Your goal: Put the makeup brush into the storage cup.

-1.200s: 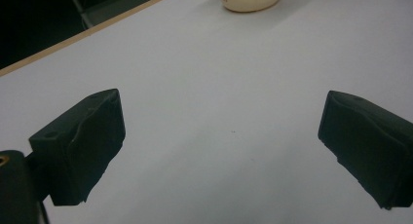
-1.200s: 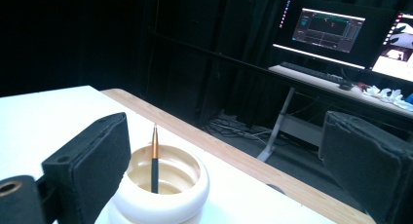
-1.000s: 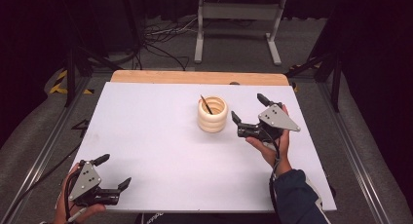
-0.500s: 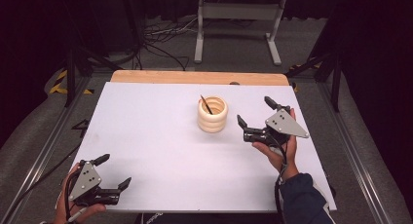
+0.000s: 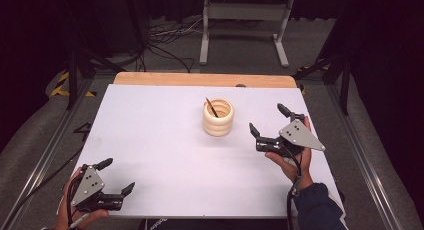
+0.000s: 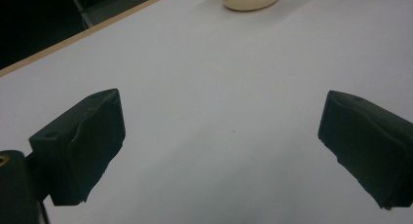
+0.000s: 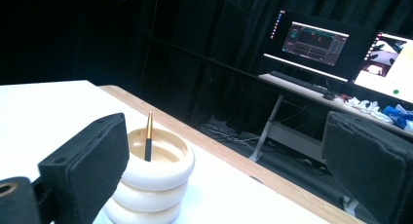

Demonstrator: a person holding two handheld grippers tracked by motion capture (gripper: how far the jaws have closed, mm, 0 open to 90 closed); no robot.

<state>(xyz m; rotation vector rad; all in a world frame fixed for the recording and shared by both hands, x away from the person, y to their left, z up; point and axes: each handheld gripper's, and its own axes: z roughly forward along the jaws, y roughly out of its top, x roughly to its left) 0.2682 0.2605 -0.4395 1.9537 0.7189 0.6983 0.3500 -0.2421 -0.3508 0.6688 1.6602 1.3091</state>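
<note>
Parked at the table's [image 5: 150,120] near left corner, left gripper [image 5: 118,190], jaws spread wide, nothing between them, probably idle. Near the middle, toward the far edge, one ringed cream holder [image 5: 218,117], upright, one dark pen [image 5: 212,107] leaning inside, likely stowed there already. Just right of it but apart, right gripper [image 5: 269,122], jaws likewise spread and empty, aimed toward the holder. Two grippers, one holder, one pen.

Ringed holder [image 5: 218,118] sole obstacle on table [image 5: 150,140]
</note>
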